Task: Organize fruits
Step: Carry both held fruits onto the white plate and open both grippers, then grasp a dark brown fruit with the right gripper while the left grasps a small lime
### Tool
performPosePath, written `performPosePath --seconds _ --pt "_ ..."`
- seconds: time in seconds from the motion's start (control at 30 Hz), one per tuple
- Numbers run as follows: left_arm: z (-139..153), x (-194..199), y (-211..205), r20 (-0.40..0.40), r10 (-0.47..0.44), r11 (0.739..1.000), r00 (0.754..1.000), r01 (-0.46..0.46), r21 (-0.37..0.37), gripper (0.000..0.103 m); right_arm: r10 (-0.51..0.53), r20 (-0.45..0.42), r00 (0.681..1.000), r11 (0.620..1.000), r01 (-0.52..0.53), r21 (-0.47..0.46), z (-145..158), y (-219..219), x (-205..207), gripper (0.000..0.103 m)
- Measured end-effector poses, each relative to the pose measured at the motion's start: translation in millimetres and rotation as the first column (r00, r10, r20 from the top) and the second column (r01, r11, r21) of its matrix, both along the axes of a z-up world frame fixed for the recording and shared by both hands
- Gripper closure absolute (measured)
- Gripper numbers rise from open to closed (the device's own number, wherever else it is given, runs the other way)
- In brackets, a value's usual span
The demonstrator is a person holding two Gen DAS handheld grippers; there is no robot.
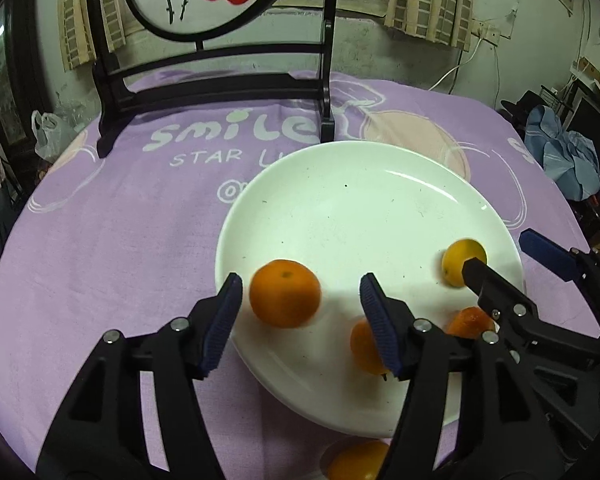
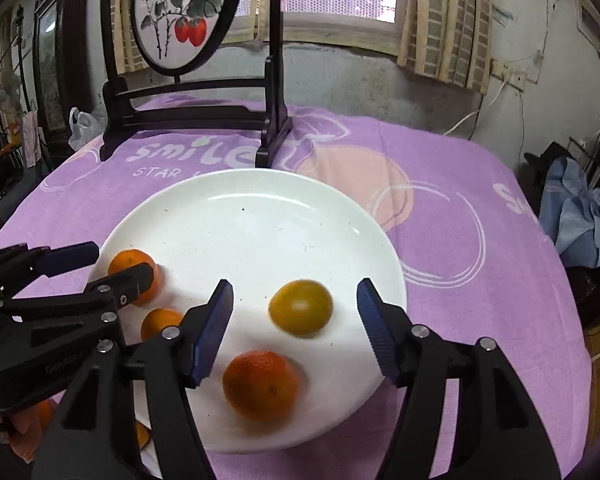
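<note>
A white plate [image 1: 340,208] [image 2: 240,220] lies on the purple cloth with several small oranges on it. In the left wrist view my left gripper [image 1: 300,300] is open, with an orange [image 1: 284,294] blurred between its fingers above the plate's left side. Another orange [image 1: 364,346] sits behind its right finger. In the right wrist view my right gripper [image 2: 296,300] is open, with a yellowish orange [image 2: 301,307] between its fingers and a deeper orange one [image 2: 260,385] nearer the camera. The right gripper [image 1: 496,256] shows in the left view, the left gripper [image 2: 116,266] in the right view.
A black wooden stand [image 1: 220,80] [image 2: 196,112] with a round painted screen stands at the back of the table. One orange [image 1: 358,460] lies off the plate at its near rim. More orange fruit [image 2: 44,414] lies at lower left. Blue cloth [image 2: 580,216] lies past the right table edge.
</note>
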State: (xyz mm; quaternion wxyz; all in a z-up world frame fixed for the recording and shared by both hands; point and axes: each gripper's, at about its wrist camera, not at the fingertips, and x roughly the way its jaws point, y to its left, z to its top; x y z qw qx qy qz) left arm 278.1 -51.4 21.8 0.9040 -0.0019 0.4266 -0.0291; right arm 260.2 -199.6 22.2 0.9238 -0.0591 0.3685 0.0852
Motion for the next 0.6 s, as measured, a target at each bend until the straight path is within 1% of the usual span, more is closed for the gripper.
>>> performPosePath --seconds 0.17,0.23,0.3,0.4,0.47,0.53,0.6 --pt "10 -15 2 0.007 -0.01 1.0 1.0 0.011 -0.02 0.037 -0.006 0.021 1.0 1.0 0.006 -0.016 8 0 -16 0.039" --pt "14 -25 2 0.014 -0.011 1.0 1.0 0.011 0.0 0.033 -0.007 0.022 1.0 1.0 0.008 -0.027 11 -1 -24 0.039" --pt "17 -35 3 0.02 -0.02 1.0 1.0 0.02 0.007 0.026 -0.01 0.026 1.0 0.999 0.011 -0.034 14 -2 -34 0.039" --pt "20 -57 6 0.035 -0.037 0.999 0.999 0.037 0.007 0.022 -0.005 0.026 1.0 0.999 0.006 -0.036 16 -8 -53 0.038" --pt "21 -73 8 0.041 -0.044 0.999 0.998 0.044 0.008 0.021 -0.002 0.02 1.0 0.999 0.003 -0.044 15 -11 -67 0.038" --pt "20 -88 11 0.048 -0.049 0.999 0.998 0.049 0.002 0.021 -0.008 0.021 1.0 0.997 0.009 -0.07 13 -14 -82 0.038" --pt "18 -106 15 0.057 -0.042 0.999 0.997 0.042 0.005 0.018 -0.019 0.032 0.999 0.994 0.023 -0.103 10 -15 -96 0.038"
